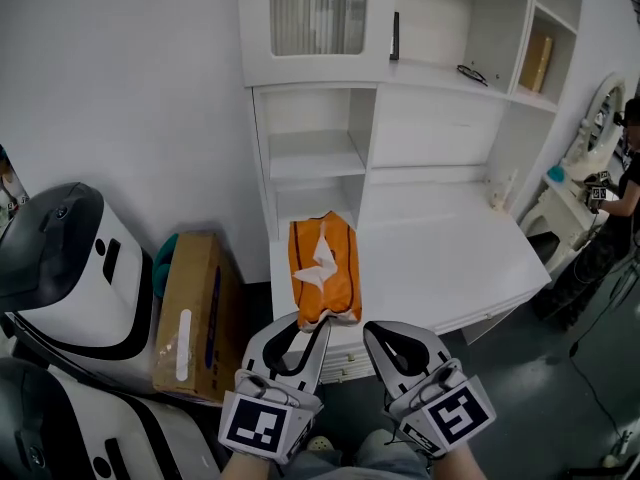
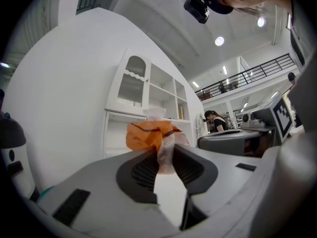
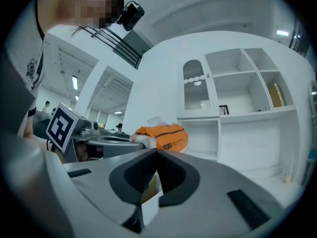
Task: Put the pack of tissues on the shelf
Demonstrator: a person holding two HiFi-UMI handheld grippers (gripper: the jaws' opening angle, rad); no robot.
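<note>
The orange pack of tissues [image 1: 325, 268] hangs in the air in front of the white shelf unit [image 1: 315, 158], a white tissue sticking out of its top. My left gripper [image 1: 303, 323] is shut on the clear plastic flap at the pack's near end. In the left gripper view the flap [image 2: 166, 155] is pinched between the jaws, with the pack [image 2: 148, 134] beyond them. My right gripper [image 1: 393, 330] is beside it on the right, shut, with nothing held. In the right gripper view the pack [image 3: 166, 135] shows just past the closed jaws [image 3: 156, 153].
A white desk top [image 1: 450, 248] runs right of the open shelf compartments. A cardboard box [image 1: 190, 313] leans at lower left beside a white and black machine [image 1: 60, 258]. Glasses [image 1: 472, 73] and a brown box [image 1: 537, 63] are on upper shelves. A person [image 1: 625, 188] stands far right.
</note>
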